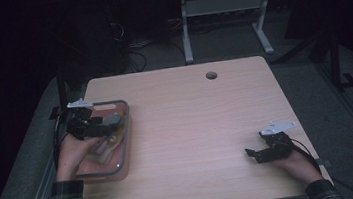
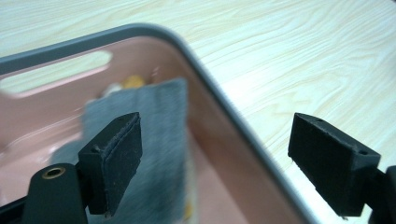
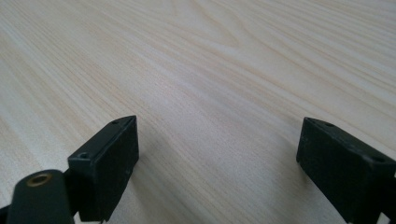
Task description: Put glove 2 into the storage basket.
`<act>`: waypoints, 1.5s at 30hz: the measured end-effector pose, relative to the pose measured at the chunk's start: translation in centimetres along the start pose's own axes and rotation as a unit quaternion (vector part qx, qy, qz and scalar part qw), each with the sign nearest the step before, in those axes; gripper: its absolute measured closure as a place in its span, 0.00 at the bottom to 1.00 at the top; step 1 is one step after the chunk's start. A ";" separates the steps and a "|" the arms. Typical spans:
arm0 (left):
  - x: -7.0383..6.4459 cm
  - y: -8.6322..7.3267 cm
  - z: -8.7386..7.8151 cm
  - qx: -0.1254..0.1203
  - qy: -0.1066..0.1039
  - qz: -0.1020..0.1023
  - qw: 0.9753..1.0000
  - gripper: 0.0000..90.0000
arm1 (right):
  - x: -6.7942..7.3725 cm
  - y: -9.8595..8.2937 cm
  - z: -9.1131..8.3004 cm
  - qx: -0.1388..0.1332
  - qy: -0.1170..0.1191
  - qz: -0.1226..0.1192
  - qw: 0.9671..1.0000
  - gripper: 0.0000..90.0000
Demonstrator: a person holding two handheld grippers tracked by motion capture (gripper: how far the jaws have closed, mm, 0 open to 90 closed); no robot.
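Grey cloth (image 2: 140, 135) beside left tool (image 2: 219, 149)

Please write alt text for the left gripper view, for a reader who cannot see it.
The left tool hangs open over the corner of a pink bin with a grey rim, its two black jaws wide apart. Between and behind the jaws a blurred grey cloth-like piece lies inside the bin, and the light wooden table stretches beyond.
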State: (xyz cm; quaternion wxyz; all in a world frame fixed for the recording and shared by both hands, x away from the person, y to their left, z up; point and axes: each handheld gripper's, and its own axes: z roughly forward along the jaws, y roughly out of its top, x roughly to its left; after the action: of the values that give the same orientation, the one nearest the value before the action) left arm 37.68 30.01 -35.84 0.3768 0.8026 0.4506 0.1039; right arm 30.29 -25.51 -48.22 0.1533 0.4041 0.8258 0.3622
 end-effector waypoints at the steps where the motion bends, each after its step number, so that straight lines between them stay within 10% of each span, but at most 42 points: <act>1: -0.3 0.1 0.2 0.001 -0.004 0.004 1.000 0.19 | 0.0 0.0 0.0 0.000 0.000 -0.001 1.000 0.14; 28: -7.7 1.3 4.8 -0.009 -0.073 0.058 0.996 0.19 | 0.0 0.0 0.0 0.000 0.000 0.001 1.000 0.14; 45: -13.2 0.2 8.4 0.013 -0.094 0.117 0.989 0.19 | 0.0 0.0 0.0 0.000 0.001 0.000 1.000 0.14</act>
State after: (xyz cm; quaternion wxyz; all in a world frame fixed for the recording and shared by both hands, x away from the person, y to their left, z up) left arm 34.52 15.08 -39.29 0.3926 0.8608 0.3171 0.0657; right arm 30.33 -25.48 -48.24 0.1527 0.4036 0.8259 0.3629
